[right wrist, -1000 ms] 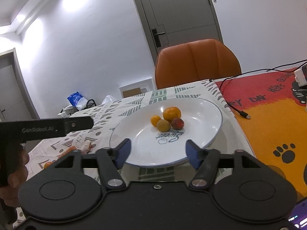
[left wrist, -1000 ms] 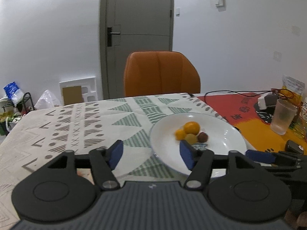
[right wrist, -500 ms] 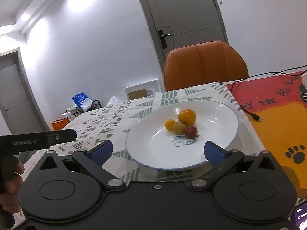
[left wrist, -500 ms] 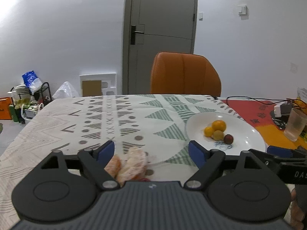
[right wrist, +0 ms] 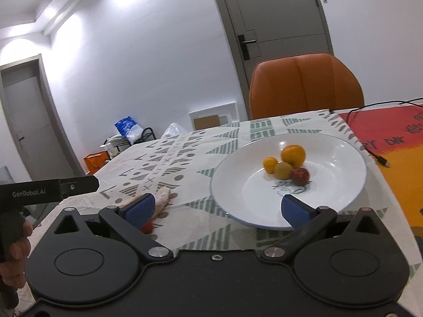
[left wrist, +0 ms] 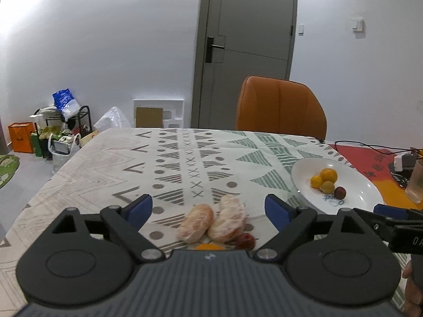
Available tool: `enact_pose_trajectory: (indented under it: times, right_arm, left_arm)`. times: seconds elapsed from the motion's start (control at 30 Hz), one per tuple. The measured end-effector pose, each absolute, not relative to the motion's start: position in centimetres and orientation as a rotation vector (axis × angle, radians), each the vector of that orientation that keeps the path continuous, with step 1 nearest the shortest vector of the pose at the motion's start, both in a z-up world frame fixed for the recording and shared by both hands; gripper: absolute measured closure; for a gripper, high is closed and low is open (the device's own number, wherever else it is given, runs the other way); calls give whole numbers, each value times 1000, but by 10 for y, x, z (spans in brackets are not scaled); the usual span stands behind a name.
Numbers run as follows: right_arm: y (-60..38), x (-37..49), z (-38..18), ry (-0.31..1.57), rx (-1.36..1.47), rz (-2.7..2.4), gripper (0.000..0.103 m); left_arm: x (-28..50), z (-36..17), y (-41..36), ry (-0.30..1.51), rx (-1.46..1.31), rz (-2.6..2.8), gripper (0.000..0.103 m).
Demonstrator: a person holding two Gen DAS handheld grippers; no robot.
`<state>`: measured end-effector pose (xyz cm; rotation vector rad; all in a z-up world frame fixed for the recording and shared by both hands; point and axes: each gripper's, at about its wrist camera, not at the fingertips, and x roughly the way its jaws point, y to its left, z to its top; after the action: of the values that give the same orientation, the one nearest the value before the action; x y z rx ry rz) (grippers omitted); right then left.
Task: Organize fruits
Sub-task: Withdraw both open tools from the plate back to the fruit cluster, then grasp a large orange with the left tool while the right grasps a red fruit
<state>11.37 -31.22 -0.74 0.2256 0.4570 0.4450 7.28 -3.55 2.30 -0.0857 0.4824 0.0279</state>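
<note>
A white plate (left wrist: pixel 359 185) (right wrist: pixel 341 182) on the patterned tablecloth holds an orange (right wrist: pixel 293 155), a small orange fruit (right wrist: pixel 270 164), a yellow-green fruit (right wrist: pixel 283 170) and a dark red fruit (right wrist: pixel 300 176). Two peeled citrus pieces (left wrist: pixel 197 222) (left wrist: pixel 228 219), a small red fruit (left wrist: pixel 244 240) and part of an orange fruit (left wrist: pixel 208 247) lie on the cloth between the fingers of my open left gripper (left wrist: pixel 208 207). My right gripper (right wrist: pixel 216 207) is open and empty at the plate's near left rim. The peeled pieces show beside its left finger (right wrist: pixel 162 198).
An orange chair (left wrist: pixel 280 108) stands at the table's far side. A red and orange mat (right wrist: pixel 401 142) with a black cable (right wrist: pixel 380 158) lies right of the plate. A translucent cup (left wrist: pixel 416 182) and a charger (left wrist: pixel 403 159) stand at the far right.
My left gripper has swung left from the plate to the peeled citrus pieces on the cloth. My right gripper has opened wider and shifted a little left.
</note>
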Motion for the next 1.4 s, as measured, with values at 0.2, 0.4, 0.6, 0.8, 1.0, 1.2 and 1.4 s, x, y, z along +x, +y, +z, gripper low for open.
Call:
enact_pose_trajectory:
  times: [0.2, 0.4, 0.6, 0.8, 1.0, 1.2, 1.4]
  right_arm:
    - [-298, 111, -6, 470, 213, 492, 0]
    - [-284, 107, -5, 471, 188, 527, 0]
    - [-273, 103, -5, 472, 168, 549, 1]
    - [-264, 102, -6, 477, 149, 561, 4]
    - [-256, 103, -10, 492, 131, 573, 13]
    - [-252, 105, -15, 511, 120, 585, 21]
    - [-251, 108, -20, 526, 117, 592, 27]
  left_arm:
    - [64, 20, -23, 489, -106, 42, 12]
    - [58, 15, -14, 493, -123, 40, 12]
    - [54, 11, -8, 488, -145, 38, 12]
    - [54, 5, -4, 500, -166, 32, 14]
    - [57, -2, -5, 513, -179, 13, 15]
    - [64, -11, -9, 537, -193, -6, 22]
    - [71, -19, -12, 565, -206, -23, 30]
